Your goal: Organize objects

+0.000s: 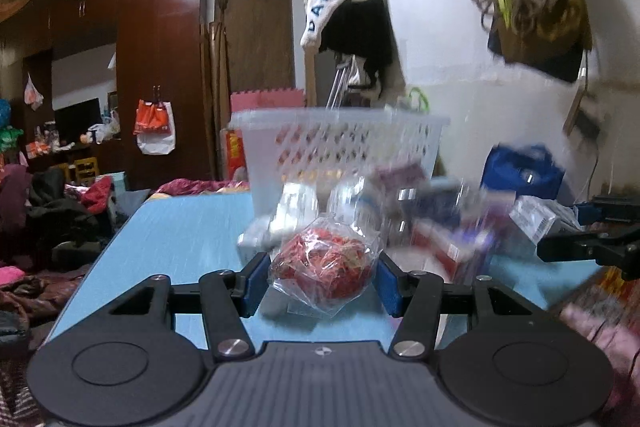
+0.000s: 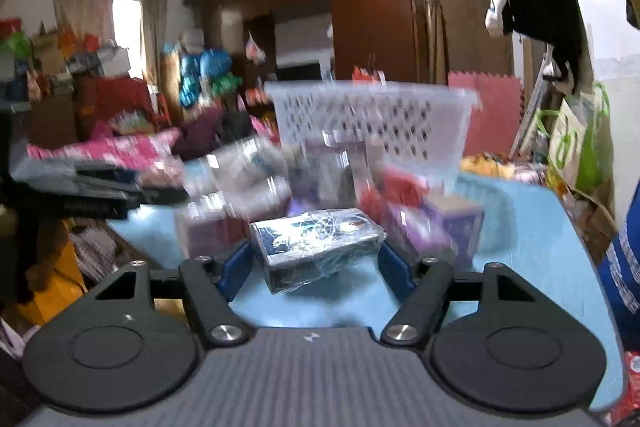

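The left gripper (image 1: 322, 277) is clamping a clear plastic bag of red strips (image 1: 324, 267) between its blue pads (image 1: 254, 283), with both pads pressing into the bag's sides and the jaws standing partly apart around it. The bag is hanging just above the light blue table (image 1: 180, 239), with its lower corner drooping toward the surface.

The right gripper (image 2: 316, 259) is carrying a dark box wrapped in crinkled clear film (image 2: 316, 247), which is sitting tilted between the fingers. The left pad is lying against the box's end; on the right side I cannot tell whether the pad (image 2: 394, 265) is touching, so the grip looks loose. The box is raised clear of the table.

Beyond both grippers a blurred heap of packets and boxes (image 1: 432, 223) is lying in the middle of the table, and behind that heap a white perforated basket (image 1: 344, 143) is standing upright at the far edge. From the left camera, the right gripper is showing as a dark shape at the right edge, well apart from the bag.
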Demonstrator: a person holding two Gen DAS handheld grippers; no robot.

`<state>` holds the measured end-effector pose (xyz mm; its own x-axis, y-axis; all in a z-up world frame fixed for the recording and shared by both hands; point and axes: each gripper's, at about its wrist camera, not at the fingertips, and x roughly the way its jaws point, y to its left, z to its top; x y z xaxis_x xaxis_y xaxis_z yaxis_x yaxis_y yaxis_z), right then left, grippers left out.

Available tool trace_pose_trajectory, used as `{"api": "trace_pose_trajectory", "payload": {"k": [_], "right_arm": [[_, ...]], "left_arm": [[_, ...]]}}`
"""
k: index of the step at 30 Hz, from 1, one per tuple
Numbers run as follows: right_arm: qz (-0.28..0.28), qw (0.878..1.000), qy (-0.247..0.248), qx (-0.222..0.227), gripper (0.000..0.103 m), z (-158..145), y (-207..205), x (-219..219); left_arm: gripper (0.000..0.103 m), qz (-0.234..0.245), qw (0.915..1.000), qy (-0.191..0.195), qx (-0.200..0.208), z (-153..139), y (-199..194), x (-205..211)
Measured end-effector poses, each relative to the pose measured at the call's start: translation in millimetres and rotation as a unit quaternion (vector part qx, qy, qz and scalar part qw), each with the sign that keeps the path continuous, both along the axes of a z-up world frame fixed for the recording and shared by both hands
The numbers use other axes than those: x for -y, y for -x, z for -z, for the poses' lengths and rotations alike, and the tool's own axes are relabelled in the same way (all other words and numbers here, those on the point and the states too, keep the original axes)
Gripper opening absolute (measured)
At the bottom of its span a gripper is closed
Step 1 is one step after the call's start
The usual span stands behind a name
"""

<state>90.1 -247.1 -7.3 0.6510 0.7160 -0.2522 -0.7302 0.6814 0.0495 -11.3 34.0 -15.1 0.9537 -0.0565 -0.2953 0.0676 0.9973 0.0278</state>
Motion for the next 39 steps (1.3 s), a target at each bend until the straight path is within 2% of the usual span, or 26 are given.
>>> {"api": "trace_pose_trajectory", "payload": {"k": [3,6,8,10,16,18,20,21,22,24,26,28,30,32,36,39], "right_arm": [[0.003,0.999,-0.004,0.035,0.072,-35,-13,-12],[0.004,0.999,-0.014,0.052,0.072,-75,-47,-30],[0.019,0.997,-0.010,0.072,0.072,-100,-75,-49],[0.024,0.997,0.001,0.068,0.072,-111,-101,-67],[0.045,0.998,0.040,0.034,0.072,-109,-161,-98],[0.055,0.997,0.053,0.024,0.072,-106,-174,-103],[0.055,0.996,0.065,0.005,0.073,-101,-184,-103],[0.055,0.996,0.069,-0.008,0.074,-99,-188,-104],[0.057,0.996,0.071,-0.012,0.075,-95,-187,-102],[0.069,0.995,0.073,-0.006,0.090,-94,-181,-97],[0.068,0.996,0.064,0.010,0.099,-94,-162,-85],[0.068,0.996,0.054,0.022,0.102,-96,-144,-70],[0.063,0.997,0.038,0.024,0.103,-96,-129,-53],[0.048,0.998,0.019,0.026,0.103,-85,-105,-28],[0.035,0.999,0.014,0.027,0.103,-45,-54,8],[0.032,0.999,0.018,0.018,0.103,-15,-30,22]], "left_arm": [[0.059,0.013,0.9992,0.028,0.024,-29,-19,-5],[0.059,0.017,0.9977,0.046,0.047,-63,-53,-8],[0.059,0.014,0.9970,0.055,0.052,-85,-82,-9],[0.059,0.011,0.9983,0.047,0.032,-102,-121,-6],[0.059,-0.032,0.9985,0.036,-0.027,-107,-211,-6],[0.059,-0.039,0.9976,0.040,-0.041,-105,-227,-9],[0.060,-0.025,0.9967,0.036,-0.068,-103,-240,-9],[0.063,-0.019,0.9959,0.032,-0.083,-100,-243,-9],[0.076,-0.022,0.9957,0.028,-0.085,-98,-245,-8],[0.095,-0.033,0.9969,0.022,-0.069,-95,-240,-10],[0.098,-0.032,0.9982,0.019,-0.048,-97,-226,-10],[0.103,-0.028,0.9984,0.035,-0.035,-98,-205,-14],[0.103,-0.016,0.9987,0.044,-0.019,-95,-175,-18],[0.103,-0.017,0.9994,0.030,0.000,-88,-137,-15],[0.103,0.018,0.9993,0.001,0.031,-48,-50,-2],[0.101,0.045,0.9984,-0.020,0.029,-18,-11,13]]}}
